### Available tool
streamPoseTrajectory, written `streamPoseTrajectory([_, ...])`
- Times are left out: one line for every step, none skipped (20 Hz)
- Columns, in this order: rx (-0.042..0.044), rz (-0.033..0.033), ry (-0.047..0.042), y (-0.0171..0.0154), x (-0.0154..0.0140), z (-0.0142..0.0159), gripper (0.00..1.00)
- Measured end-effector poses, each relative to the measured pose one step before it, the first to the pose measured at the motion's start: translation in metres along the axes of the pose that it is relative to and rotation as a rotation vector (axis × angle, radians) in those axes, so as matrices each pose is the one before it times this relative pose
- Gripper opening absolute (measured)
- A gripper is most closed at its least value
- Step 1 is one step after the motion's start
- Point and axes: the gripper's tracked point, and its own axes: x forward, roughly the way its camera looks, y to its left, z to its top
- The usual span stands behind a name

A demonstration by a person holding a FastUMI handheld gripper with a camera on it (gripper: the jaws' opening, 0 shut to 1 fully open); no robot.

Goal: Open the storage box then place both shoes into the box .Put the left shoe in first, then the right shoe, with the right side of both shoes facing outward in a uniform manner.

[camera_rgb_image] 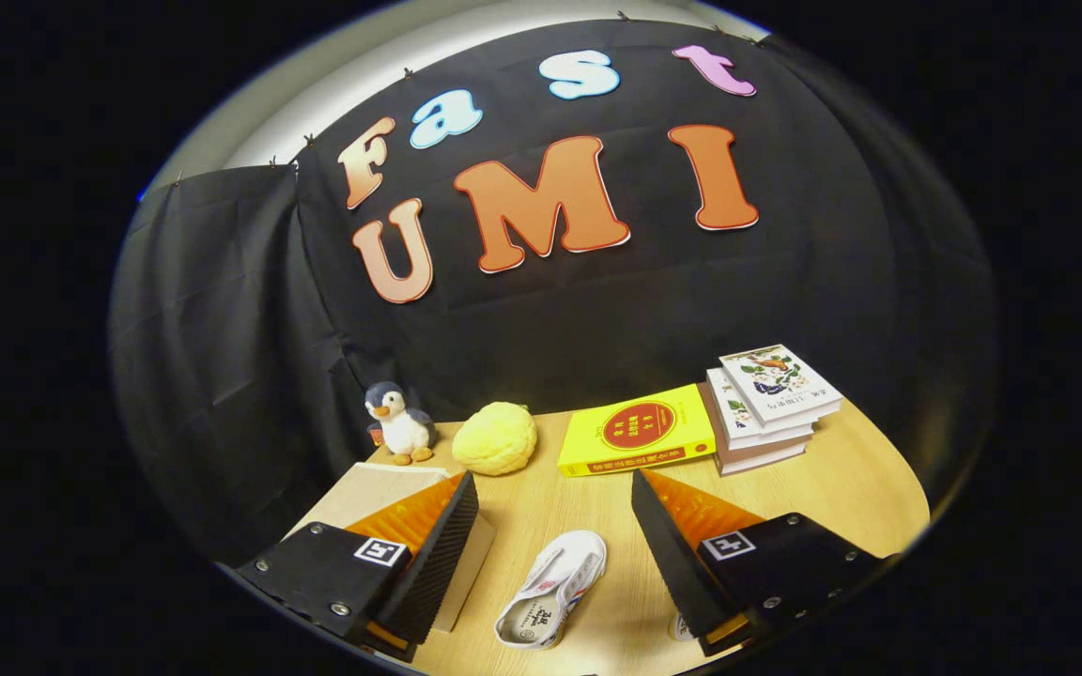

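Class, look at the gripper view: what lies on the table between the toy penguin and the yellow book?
A yellow plush ball lies between the penguin and the yellow book, in the gripper view. The open tongs hold nothing.

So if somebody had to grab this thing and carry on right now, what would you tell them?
Claw: open, holding nothing, above the table.
Shoe: on its side on the table, between the fingers.
Second shoe: just a sliver peeks out beside the right finger.
Box: behind the left finger, looks closed.
Done: apparently nothing.
Left: open the box, left shoe in, then the right, right sides outward.
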Motion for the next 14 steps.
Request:
streamPoseTrajectory([0.01303, 0.01684, 0.01768, 0.00376, 0.00239, -0.00562, 0.99])
streamPoseTrajectory([0.00862, 0.00953, 0.01523, 0.00149, 0.00234, -0.00441, 0.98])
streamPoseTrajectory([0.00257, 0.00139, 0.0093, -0.00059, 0.0023, -0.00266, 0.99])
streamPoseTrajectory([-0.0034, -0.00552, 0.00214, -0.00134, 0.00152, -0.00137, 0.98])
streamPoseTrajectory([-0.01444, -0.02831, -0.00548, -0.0048, 0.0014, -0.00029, 0.98])
streamPoseTrajectory([-0.03254, -0.04283, -0.03378, -0.00857, 0.0002, 0.00547, 0.98])
streamPoseTrajectory([-0.04192, -0.04455, -0.03604, -0.0074, -0.00071, 0.00589, 0.99])
streamPoseTrajectory([-0.0429, -0.04185, -0.03376, -0.00811, -0.00074, 0.00542, 0.98])
streamPoseTrajectory([-0.03734, -0.02615, -0.02226, -0.00359, -0.00042, 0.00278, 0.98])
streamPoseTrajectory([-0.02784, -0.01354, -0.0133, -0.00212, -0.00012, 0.00108, 0.98])
streamPoseTrajectory([-0.02125, -0.00607, -0.00962, -0.00047, -0.00041, 0.00136, 0.98])
streamPoseTrajectory([-0.01242, 0.0094, -0.00165, 0.00277, -0.00044, -0.00006, 0.98])
streamPoseTrajectory([-0.00253, 0.02156, 0.011, 0.0051, 0.00049, -0.00421, 0.98])
streamPoseTrajectory([0.00817, 0.03714, 0.01967, 0.008, 0.00128, -0.00573, 0.98])
